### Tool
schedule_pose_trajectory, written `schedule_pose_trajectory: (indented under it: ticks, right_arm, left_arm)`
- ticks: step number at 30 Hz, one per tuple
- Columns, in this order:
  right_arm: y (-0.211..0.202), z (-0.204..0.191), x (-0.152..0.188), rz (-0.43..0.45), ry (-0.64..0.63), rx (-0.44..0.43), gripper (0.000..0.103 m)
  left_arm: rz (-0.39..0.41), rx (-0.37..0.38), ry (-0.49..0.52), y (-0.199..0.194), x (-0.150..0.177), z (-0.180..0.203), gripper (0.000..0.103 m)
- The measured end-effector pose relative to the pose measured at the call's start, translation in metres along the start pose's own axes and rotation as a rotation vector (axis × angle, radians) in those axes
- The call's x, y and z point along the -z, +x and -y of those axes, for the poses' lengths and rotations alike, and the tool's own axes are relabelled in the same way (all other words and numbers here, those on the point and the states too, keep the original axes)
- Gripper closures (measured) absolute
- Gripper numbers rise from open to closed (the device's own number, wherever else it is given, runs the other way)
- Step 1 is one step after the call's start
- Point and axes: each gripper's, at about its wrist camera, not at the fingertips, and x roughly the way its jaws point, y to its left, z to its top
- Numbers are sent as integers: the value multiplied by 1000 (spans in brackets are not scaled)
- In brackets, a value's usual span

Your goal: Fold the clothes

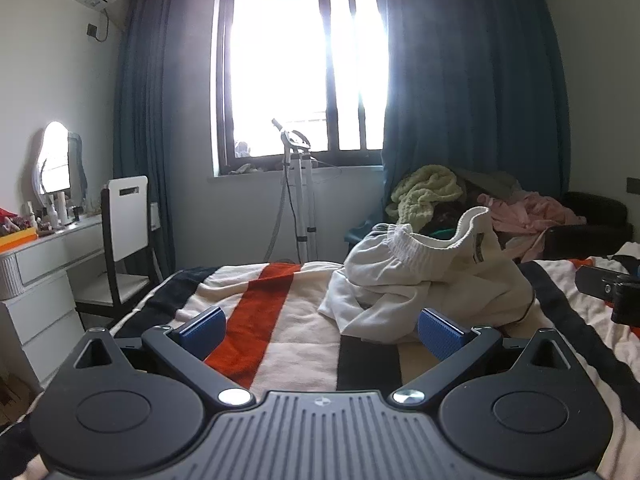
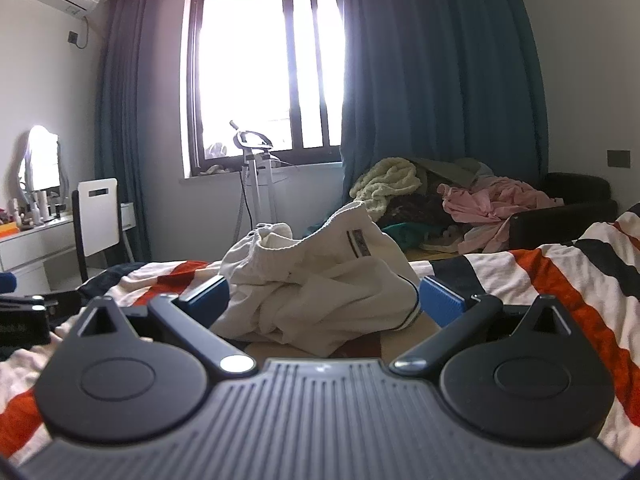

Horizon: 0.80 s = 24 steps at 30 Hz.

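A: Nearest the lens in the left wrist view was the ribbed grey body of the left gripper [image 1: 320, 330], its blue-padded fingers [image 1: 438, 336] spread wide with nothing between them. What lay past them?

B: A striped blanket [image 1: 256, 312] in cream, orange and black, soft and slightly fuzzy. The cream garment [image 1: 420, 280] sat in a crumpled heap on it, ahead and to the right of that gripper, apart from both pads.

A: And the other side?

B: The right gripper [image 2: 322, 300] was equally wide and held nothing. The same garment [image 2: 320, 280] lay right in front of it, close to the fingers, though I couldn't tell whether cloth touched either pad.

A: So which step was that?

B: My reading: the very start. Nothing was gripped, and the piece was not yet spread flat.

A: What sort of fabric?

B: Thick, fleecy-looking knit, with a ribbed band [image 2: 348, 216] standing up at the far top and a small woven label [image 2: 359, 243] below it. A thin dark line [image 2: 414, 308] ran along its right edge.

A: The next move?

B: Probably each gripper would need to pinch an edge or corner and pull the heap open. The cloth looked bulky and floppy, so a shallow pinch might slip.

A: Anything else nearby?

B: More clothes [image 2: 492, 204], yellow-green and pink, piled on the far right.
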Motion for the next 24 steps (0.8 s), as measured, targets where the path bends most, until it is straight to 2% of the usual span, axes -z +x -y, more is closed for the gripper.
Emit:
schedule_pose_trajectory:
  ticks: [11, 24]
  right_arm:
    - [-3, 1, 2, 16, 5, -2, 0]
    - [0, -1, 4, 6, -7, -6, 0]
  left_arm:
    - [9, 20, -13, -6, 2, 1, 0]
    - [-10, -18, -12, 0, 0, 0, 0]
